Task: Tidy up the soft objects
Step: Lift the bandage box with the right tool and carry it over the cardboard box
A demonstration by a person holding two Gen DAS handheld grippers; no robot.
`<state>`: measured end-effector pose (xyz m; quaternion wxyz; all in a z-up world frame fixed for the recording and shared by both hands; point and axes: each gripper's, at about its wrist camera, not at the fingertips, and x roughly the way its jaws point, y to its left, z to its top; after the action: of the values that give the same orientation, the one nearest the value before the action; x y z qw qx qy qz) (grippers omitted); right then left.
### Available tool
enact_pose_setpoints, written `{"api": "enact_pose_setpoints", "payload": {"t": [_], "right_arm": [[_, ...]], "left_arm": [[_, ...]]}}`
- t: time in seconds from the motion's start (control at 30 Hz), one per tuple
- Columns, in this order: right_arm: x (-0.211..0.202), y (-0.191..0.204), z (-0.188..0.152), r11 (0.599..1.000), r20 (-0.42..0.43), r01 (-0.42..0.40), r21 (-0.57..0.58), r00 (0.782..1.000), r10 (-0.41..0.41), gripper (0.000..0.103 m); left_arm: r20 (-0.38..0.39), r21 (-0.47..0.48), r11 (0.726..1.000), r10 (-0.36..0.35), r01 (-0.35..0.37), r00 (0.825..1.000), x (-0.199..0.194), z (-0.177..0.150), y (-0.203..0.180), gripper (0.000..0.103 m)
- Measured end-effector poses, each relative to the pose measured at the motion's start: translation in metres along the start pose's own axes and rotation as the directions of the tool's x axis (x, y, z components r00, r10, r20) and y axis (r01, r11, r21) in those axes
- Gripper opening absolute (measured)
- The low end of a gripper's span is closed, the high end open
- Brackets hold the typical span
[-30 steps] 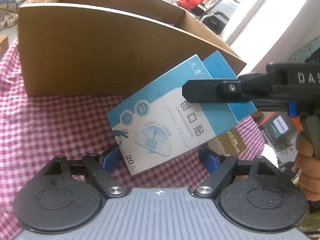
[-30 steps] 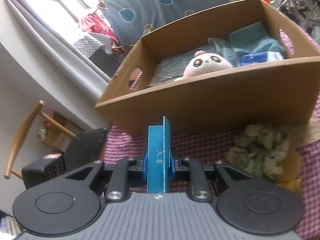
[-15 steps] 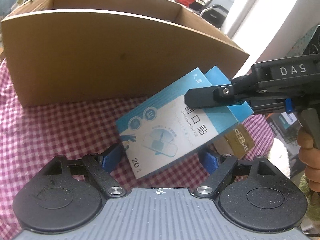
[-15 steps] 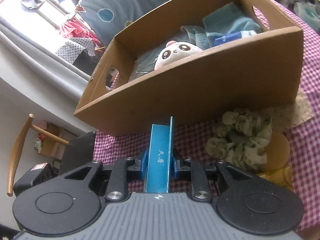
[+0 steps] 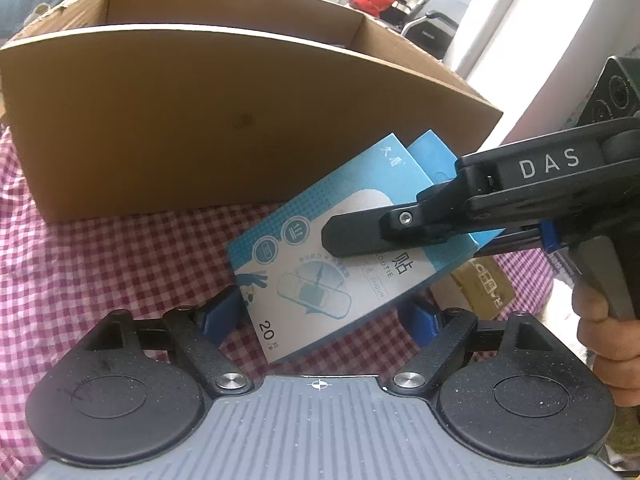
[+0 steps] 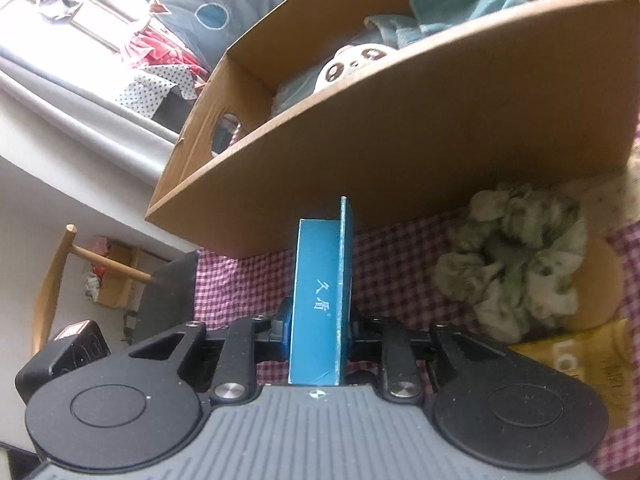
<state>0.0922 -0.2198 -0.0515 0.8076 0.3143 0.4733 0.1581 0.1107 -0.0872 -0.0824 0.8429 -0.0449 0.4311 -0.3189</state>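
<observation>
My right gripper [image 6: 318, 322] was clamped tight on the blue bandage box [image 5: 348, 252], both fingers pressed flat against its wide faces, and I had it up off the checkered tablecloth [image 5: 112, 264], tilted, just in front of the cardboard box [image 5: 224, 120]. From my right wrist I saw that bandage box [image 6: 322, 308] edge-on, its narrow blue spine standing up between my fingers. My left gripper [image 5: 320, 316] sat spread wide, blue pads well apart, gripping nothing; the lower corner of the bandage box hung in the gap between those pads, and I couldn't tell whether it touched either one. My right hand [image 5: 612, 340] was wrapped round the handle at the edge of the left view. Inside the cardboard box [image 6: 420, 152] I could see a panda plush [image 6: 352, 66] tucked beside teal cloth [image 6: 452, 8]. On the tablecloth to my right, close against the front wall of the cardboard box, lay a green-and-white scrunchie [image 6: 516, 260], and a gold packet [image 6: 576, 360] lay just beside it, nearer me
</observation>
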Motion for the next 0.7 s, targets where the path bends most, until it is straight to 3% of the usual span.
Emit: {"api": "enact_pose_setpoints", "payload": {"t": [0.43, 0.7], "right_arm": [[-0.006, -0.010, 0.002, 0.988, 0.005, -0.125, 0.091, 0.992, 0.125, 0.023], [-0.030, 0.008, 0.002, 0.974, 0.046, -0.217, 0.071, 0.976, 0.214, 0.023]], "left_arm": [[0.024, -0.024, 1.000, 0.001, 0.000, 1.000, -0.019, -0.017, 0.016, 0.083], [0.084, -0.026, 0.999, -0.029, 0.031, 0.996, -0.055, -0.013, 0.019, 0.083]]}}
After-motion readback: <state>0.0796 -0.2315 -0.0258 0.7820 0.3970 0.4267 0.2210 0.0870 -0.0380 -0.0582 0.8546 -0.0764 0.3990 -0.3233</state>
